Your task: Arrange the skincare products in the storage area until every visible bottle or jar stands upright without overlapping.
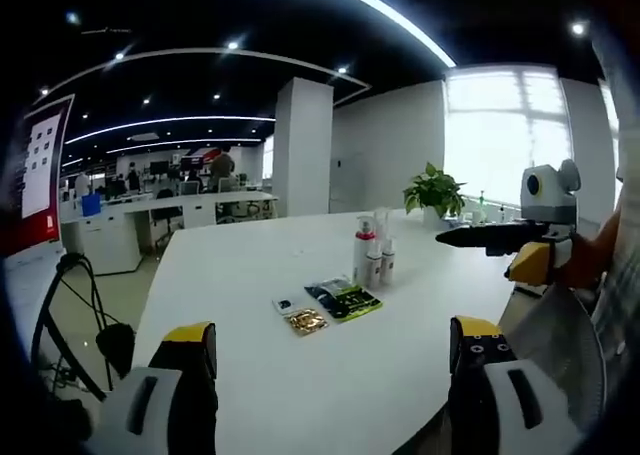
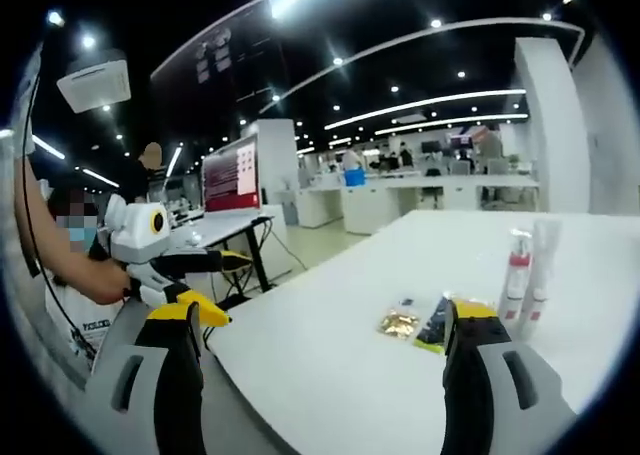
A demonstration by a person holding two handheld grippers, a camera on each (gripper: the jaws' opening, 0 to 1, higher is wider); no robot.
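Bottles [image 1: 372, 250] stand upright together on the white table [image 1: 260, 275], ahead of the left gripper [image 1: 335, 360] and beyond flat sachets [image 1: 330, 303]. Left gripper and right gripper [image 2: 320, 350] both have jaws released, holding nothing.

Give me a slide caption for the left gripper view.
Open left gripper faces upright bottles and flat sachets on white table.

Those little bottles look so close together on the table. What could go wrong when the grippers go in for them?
The bottles stand bunched upright on the white table, seemingly touching, so an open gripper reaching for one could tip its neighbours. The flat sachets lie just in front of them, and a low approach might shove them along. Both the left gripper and the right gripper are open and well short of the bottles.
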